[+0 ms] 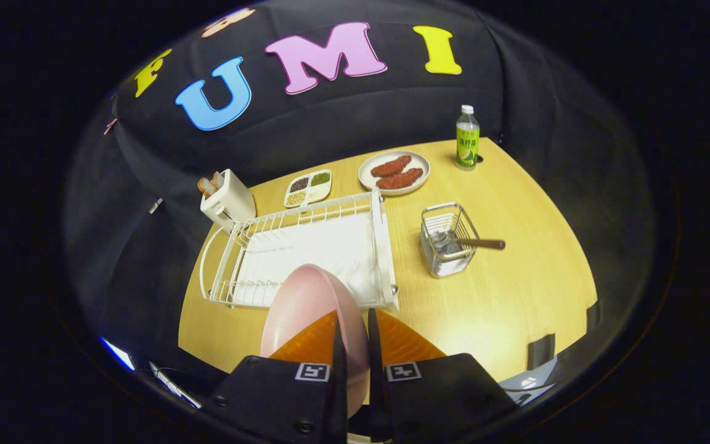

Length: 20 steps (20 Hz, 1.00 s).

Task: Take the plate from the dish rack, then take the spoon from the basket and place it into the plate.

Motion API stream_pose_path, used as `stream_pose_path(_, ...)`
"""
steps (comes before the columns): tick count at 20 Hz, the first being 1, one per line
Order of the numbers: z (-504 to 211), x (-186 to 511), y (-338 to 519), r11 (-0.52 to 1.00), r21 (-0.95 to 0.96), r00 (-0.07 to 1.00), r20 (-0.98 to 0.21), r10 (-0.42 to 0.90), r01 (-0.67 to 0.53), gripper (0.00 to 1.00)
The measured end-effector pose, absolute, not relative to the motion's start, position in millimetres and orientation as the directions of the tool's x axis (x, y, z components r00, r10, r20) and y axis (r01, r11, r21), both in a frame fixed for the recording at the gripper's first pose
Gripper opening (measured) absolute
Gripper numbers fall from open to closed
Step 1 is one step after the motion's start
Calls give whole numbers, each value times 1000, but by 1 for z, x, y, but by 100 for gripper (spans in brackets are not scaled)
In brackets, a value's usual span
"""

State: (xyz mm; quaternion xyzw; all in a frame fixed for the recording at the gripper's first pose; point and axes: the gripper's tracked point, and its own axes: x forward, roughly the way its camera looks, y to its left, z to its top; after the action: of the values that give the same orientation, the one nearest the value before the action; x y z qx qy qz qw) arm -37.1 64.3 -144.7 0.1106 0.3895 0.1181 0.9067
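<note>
The pink plate (306,308) stands on edge, its rim pinched between both fingers of the tool (355,345), held above the near end of the white dish rack (306,246) on the counter (503,296). Step 1 looks nearly done: the plate is out of the rack but not yet set down. Next it needs a flat landing on bare counter, likely toward 3 o'clock of the rack, near the wire basket (444,240) where the wooden-handled spoon (481,243) waits.
</note>
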Motion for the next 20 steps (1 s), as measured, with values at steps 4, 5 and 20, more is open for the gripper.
stream_pose_path(4, -197, -59, 61, 940, 319, 633, -704, 322, -123, 18)
stream_pose_path(5, -210, -62, 62, 934, 336, 621, -708, 336, -123, 18)
stream_pose_path(20, -285, -33, 68, 917, 374, 572, -726, 383, -140, 36)
